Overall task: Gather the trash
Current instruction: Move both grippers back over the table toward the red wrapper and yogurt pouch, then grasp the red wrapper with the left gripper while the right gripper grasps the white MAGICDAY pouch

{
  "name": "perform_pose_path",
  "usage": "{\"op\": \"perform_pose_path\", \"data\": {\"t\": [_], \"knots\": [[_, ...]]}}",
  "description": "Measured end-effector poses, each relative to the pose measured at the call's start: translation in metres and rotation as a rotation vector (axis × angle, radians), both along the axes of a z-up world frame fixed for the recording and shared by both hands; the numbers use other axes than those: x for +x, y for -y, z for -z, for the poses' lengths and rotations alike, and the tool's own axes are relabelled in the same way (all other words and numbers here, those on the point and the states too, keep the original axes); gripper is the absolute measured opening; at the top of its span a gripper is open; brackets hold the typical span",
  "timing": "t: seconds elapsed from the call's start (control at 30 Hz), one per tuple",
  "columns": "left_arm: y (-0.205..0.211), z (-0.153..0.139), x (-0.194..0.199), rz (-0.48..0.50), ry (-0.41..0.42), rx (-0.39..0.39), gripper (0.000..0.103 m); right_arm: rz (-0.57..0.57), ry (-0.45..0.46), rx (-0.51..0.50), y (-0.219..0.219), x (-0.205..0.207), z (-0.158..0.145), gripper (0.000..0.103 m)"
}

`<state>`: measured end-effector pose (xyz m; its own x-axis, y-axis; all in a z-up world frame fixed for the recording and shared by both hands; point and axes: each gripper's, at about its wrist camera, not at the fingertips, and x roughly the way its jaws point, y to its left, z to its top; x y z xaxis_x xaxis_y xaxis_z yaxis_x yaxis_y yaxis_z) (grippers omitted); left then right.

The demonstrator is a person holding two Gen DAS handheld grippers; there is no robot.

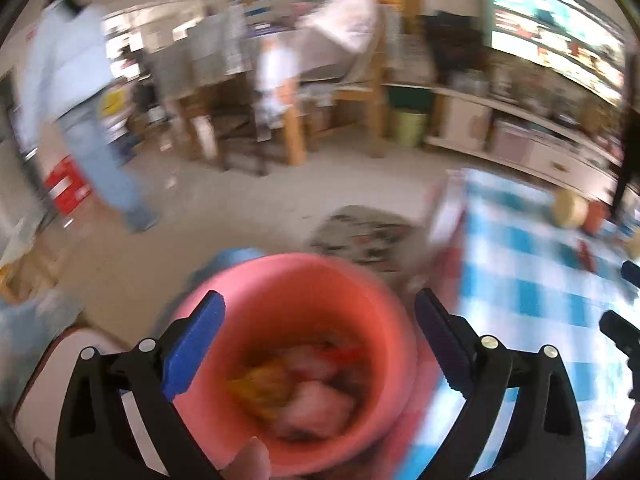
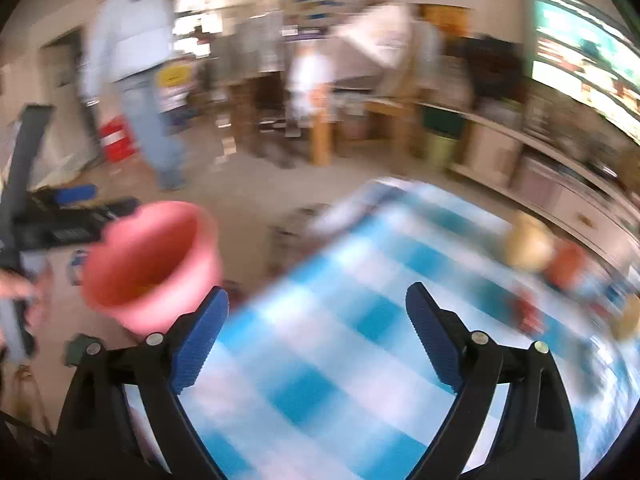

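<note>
A pink bucket holds crumpled trash, yellow, white and red pieces. In the left wrist view my left gripper is open, its blue fingers on either side of the bucket's rim, and a fingertip shows at the near rim. The bucket also shows in the right wrist view, at the left, off the table's edge. My right gripper is open and empty above the blue and white checked tablecloth. All views are blurred by motion.
On the cloth's far right lie a tan round thing, an orange thing and small red pieces. A person in light blue walks at the back left. Wooden tables, shelves and a green bin stand behind.
</note>
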<state>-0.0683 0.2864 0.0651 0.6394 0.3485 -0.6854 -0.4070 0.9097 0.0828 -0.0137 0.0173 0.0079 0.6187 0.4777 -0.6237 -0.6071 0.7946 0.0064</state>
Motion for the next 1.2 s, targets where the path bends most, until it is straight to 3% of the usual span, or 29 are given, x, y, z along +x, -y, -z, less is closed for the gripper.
{"op": "perform_pose_path", "data": {"t": [0.17,0.3,0.4,0.53,0.8,1.0,1.2], "knots": [[0.123,0.012,0.073,0.226,-0.018,-0.013,0.095,0.218,0.002,-0.078,0.137,0.028,0.024,0.092],[0.216,0.038,0.136,0.325,-0.082,-0.012,0.095,0.320,-0.018,-0.135,0.225,0.062,0.047,0.095],[0.272,0.055,0.177,0.343,-0.115,-0.059,0.095,0.323,-0.056,-0.154,0.254,0.085,0.059,0.095],[0.328,0.075,0.221,0.357,-0.125,-0.044,0.095,0.260,-0.053,-0.165,0.262,0.107,0.069,0.095],[0.345,0.107,0.259,0.329,-0.191,-0.015,0.095,0.191,-0.037,-0.174,0.248,0.142,0.081,0.095],[0.345,0.123,0.266,0.322,-0.220,-0.046,0.095,0.178,-0.062,-0.181,0.244,0.162,0.095,0.095],[0.354,0.130,0.265,0.336,-0.218,-0.024,0.092,0.165,-0.113,-0.215,0.240,0.173,0.109,0.095]]}}
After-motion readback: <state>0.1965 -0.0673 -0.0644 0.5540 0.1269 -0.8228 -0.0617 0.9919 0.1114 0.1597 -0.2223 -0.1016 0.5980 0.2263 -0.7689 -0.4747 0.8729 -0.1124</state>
